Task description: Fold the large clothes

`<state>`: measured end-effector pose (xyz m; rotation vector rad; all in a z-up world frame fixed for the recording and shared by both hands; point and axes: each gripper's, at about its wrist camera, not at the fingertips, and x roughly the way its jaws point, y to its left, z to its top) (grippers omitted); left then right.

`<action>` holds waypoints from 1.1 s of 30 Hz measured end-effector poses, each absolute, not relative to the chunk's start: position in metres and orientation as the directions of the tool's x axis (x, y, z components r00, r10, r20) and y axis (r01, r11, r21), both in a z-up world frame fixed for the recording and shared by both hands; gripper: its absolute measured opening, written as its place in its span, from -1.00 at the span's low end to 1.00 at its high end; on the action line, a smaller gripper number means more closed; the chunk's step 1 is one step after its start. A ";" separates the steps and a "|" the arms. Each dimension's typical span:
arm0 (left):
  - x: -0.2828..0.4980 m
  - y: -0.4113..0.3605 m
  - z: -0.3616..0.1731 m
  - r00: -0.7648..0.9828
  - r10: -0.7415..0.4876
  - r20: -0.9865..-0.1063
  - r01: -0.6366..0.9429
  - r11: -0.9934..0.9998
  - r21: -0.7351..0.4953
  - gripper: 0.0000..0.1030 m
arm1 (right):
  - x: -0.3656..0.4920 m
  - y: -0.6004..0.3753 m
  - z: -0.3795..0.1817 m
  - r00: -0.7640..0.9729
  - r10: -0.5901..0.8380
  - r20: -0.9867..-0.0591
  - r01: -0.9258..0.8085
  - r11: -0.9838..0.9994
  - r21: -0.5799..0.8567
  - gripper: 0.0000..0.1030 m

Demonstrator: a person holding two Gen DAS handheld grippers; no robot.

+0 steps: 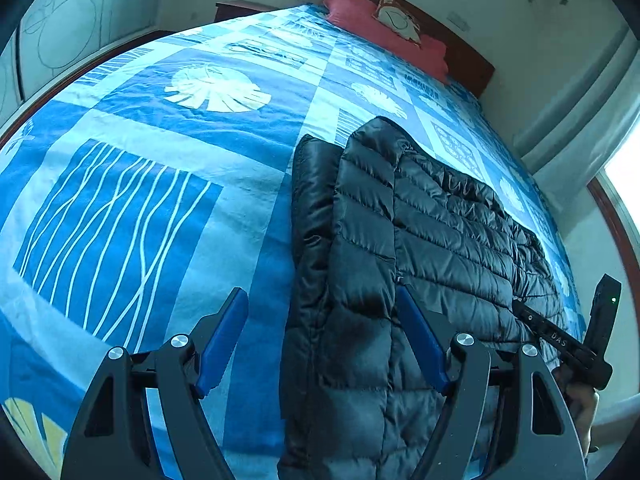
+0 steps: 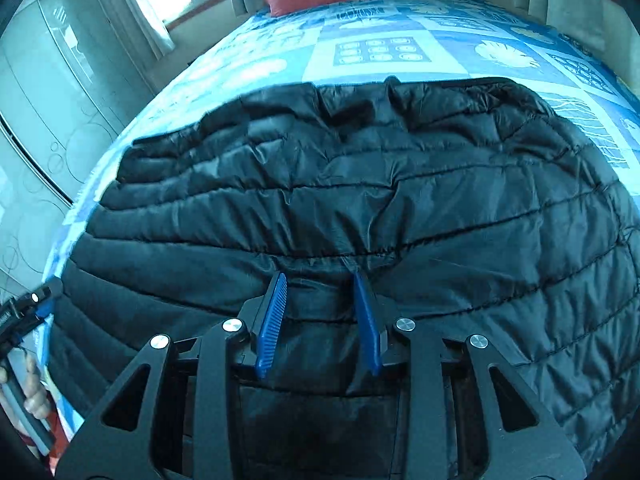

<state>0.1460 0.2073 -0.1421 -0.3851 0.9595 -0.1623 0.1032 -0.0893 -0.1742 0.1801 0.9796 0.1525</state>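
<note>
A black quilted puffer jacket [image 1: 420,240] lies on a bed [image 1: 160,200] covered with a blue and white patterned sheet. Its shiny fabric is stitched in horizontal channels, and one long strip is folded over the body along the left side in the left wrist view. In the right wrist view the jacket [image 2: 360,200] fills the middle of the frame, its far edge rumpled and wavy.

In the left wrist view the jacket sits at centre right, and a broad stretch of bare sheet spreads across the left half of the frame. The jacket's near end hangs toward the bottom edge.

The left gripper [image 1: 320,340] has its jaws spread wide, straddling the folded strip, with one blue pad on the sheet side and one against the jacket. The right gripper [image 2: 320,312] has its jaws partly apart over the jacket's near edge, fabric bunched between them; whether they pinch it, I cannot tell.

One jacket, one red pillow [image 1: 384,28] at the headboard, two grippers.
</note>
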 end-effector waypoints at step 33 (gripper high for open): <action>0.201 0.168 -0.165 0.389 -0.384 -0.838 0.106 0.922 -0.373 -0.38 | 0.099 -0.072 -0.185 0.575 0.141 -0.806 -0.060 0.990 0.131 -0.33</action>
